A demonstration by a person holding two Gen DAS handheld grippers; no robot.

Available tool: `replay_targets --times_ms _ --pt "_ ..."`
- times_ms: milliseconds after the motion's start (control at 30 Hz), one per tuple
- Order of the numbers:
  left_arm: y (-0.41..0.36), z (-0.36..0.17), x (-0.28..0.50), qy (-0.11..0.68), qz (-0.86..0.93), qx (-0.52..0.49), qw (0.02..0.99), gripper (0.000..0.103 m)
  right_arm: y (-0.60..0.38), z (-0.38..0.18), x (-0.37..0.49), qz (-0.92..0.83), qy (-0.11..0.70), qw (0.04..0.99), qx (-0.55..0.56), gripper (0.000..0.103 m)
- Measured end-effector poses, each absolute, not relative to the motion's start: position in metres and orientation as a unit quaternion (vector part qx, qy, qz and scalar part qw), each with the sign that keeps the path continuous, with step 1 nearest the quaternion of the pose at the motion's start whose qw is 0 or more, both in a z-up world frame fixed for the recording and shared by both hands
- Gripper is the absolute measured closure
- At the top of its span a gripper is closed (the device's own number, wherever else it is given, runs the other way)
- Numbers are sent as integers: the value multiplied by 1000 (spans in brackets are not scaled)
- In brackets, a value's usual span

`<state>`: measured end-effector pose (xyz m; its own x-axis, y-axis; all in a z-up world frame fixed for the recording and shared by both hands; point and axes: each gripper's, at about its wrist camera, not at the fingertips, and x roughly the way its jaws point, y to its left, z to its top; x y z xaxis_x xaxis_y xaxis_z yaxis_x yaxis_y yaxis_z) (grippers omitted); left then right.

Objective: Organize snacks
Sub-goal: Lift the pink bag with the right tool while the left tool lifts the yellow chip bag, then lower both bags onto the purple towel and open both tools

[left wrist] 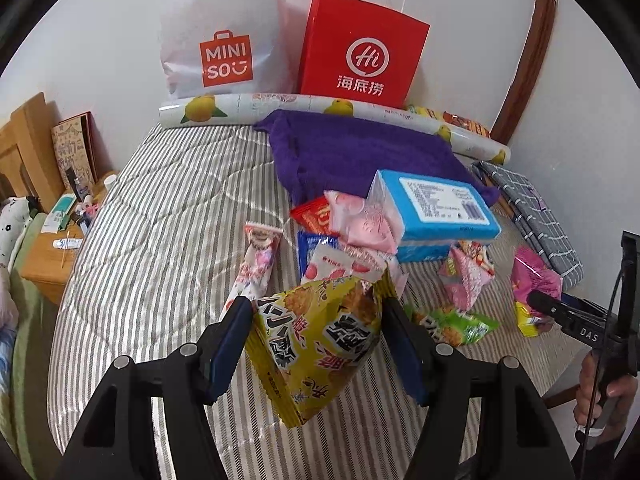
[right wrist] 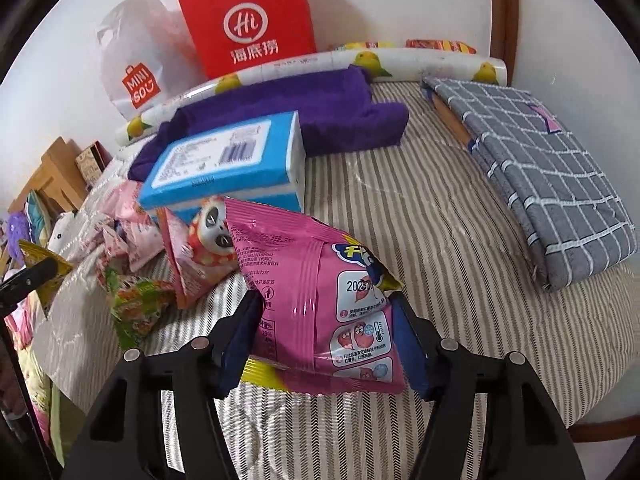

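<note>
In the left wrist view, our left gripper point(left wrist: 316, 344) clamps a yellow bag point(left wrist: 320, 344) between its blue pads, lifted over the striped bed point(left wrist: 160, 208). Beyond it lies the snack pile point(left wrist: 344, 240) against a blue box point(left wrist: 436, 208), near a purple cloth point(left wrist: 360, 148). A red bag point(left wrist: 360, 44) stands at the wall.

In the right wrist view, our right gripper point(right wrist: 326, 340) squeezes a pink bag point(right wrist: 316, 292) from both sides, its lower edge on the bed. A grey checked cloth point(right wrist: 540, 168) lies well apart to the right.
</note>
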<state>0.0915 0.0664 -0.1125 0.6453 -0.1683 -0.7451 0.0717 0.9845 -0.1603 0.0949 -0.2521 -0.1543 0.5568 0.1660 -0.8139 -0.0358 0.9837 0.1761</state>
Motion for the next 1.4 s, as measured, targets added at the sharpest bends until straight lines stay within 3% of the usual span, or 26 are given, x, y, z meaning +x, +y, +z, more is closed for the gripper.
replay_targets --times_ms 633,1400 --pt "57 -50 157 389 -74 -50 917 39 -256 -69 165 45 418 905 60 39" --pt "59 -26 284 395 -40 -44 917 39 -240 -48 317 70 416 906 28 39"
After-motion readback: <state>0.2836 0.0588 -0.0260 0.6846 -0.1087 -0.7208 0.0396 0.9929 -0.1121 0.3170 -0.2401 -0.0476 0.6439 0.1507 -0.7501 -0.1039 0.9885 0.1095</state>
